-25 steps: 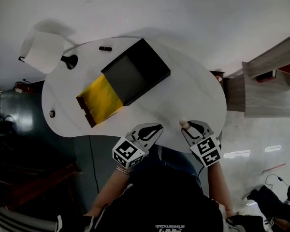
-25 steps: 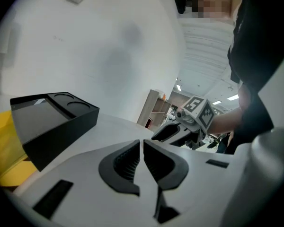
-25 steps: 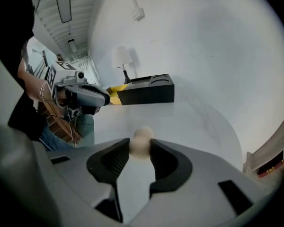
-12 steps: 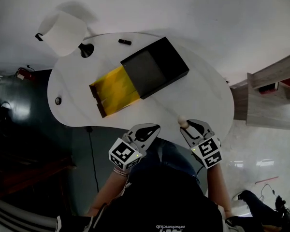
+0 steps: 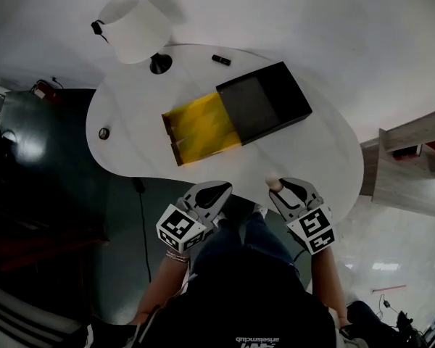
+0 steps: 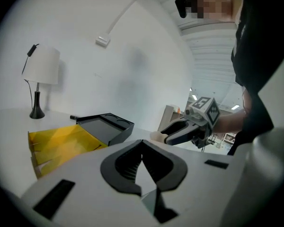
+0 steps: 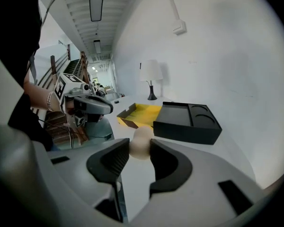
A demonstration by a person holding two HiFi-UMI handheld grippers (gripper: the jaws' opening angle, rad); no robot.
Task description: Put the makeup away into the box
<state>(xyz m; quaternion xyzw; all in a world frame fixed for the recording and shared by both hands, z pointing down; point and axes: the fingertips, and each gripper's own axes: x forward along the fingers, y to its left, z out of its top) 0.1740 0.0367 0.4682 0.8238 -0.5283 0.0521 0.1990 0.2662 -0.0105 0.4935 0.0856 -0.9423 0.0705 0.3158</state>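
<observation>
My right gripper [image 7: 139, 151] is shut on a beige makeup sponge [image 7: 142, 142], which pokes out past its jaws; the same sponge [image 5: 275, 184] shows in the head view at the near edge of the white table [image 5: 312, 147]. My left gripper [image 6: 143, 162] is shut with nothing in it and hangs just off the table's near edge, left of the right gripper [image 5: 283, 187]. The black box [image 5: 264, 104] lies open beyond both grippers, with a yellow inner tray [image 5: 201, 127] pulled out to its left.
A white table lamp [image 5: 138, 29] stands at the table's far left. A small dark item [image 5: 221, 59] lies behind the box, and a small round object [image 5: 104, 133] sits near the left edge. A wooden shelf unit [image 5: 409, 169] stands at the right.
Both grippers have pulled back a little from the table's near edge while the view swung, so the table and box now sit further right. The left gripper's jaws closed fully.
</observation>
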